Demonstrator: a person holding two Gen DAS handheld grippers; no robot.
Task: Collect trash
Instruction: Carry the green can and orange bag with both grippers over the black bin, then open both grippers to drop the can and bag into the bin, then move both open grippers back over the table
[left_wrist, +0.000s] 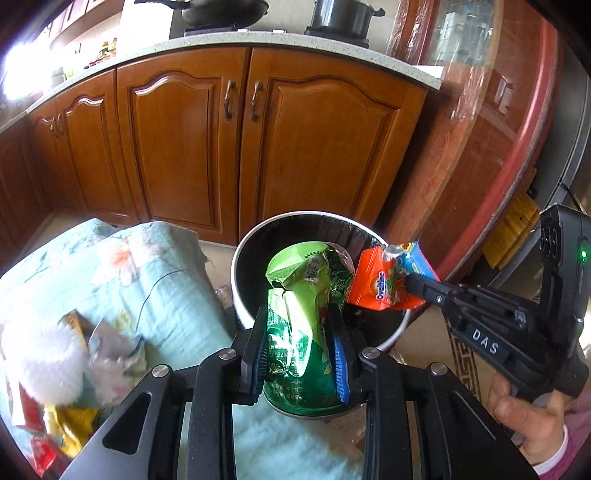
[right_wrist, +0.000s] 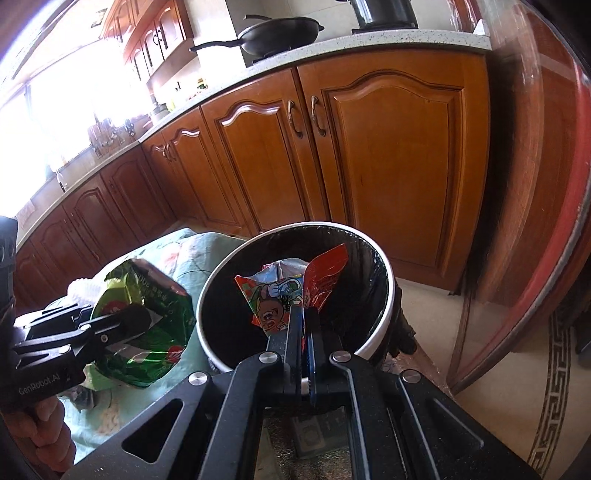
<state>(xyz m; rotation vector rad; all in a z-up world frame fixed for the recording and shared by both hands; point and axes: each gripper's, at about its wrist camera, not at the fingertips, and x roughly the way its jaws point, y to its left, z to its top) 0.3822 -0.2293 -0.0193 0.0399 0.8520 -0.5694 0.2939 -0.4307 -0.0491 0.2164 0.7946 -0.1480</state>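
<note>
My left gripper (left_wrist: 301, 325) is shut on a crumpled green snack bag (left_wrist: 301, 295), held over the near rim of a white trash bin (left_wrist: 242, 258) with a black liner. The same green snack bag (right_wrist: 147, 332) and left gripper (right_wrist: 138, 319) appear at the left of the right wrist view, beside the trash bin (right_wrist: 203, 295). My right gripper (right_wrist: 304, 308) is shut on an orange and blue snack wrapper (right_wrist: 280, 299), held above the bin's opening. In the left wrist view the wrapper (left_wrist: 384, 280) and right gripper (left_wrist: 412, 282) hang at the bin's right rim.
A table under a light blue flowered cloth (left_wrist: 147, 273) stands left of the bin, with more wrappers (left_wrist: 66, 424) and a white tissue (left_wrist: 48, 362) on it. Wooden kitchen cabinets (left_wrist: 229, 140) rise behind. A round red-rimmed tabletop (right_wrist: 546, 184) leans at the right. A person's hand (left_wrist: 532, 424) grips the right handle.
</note>
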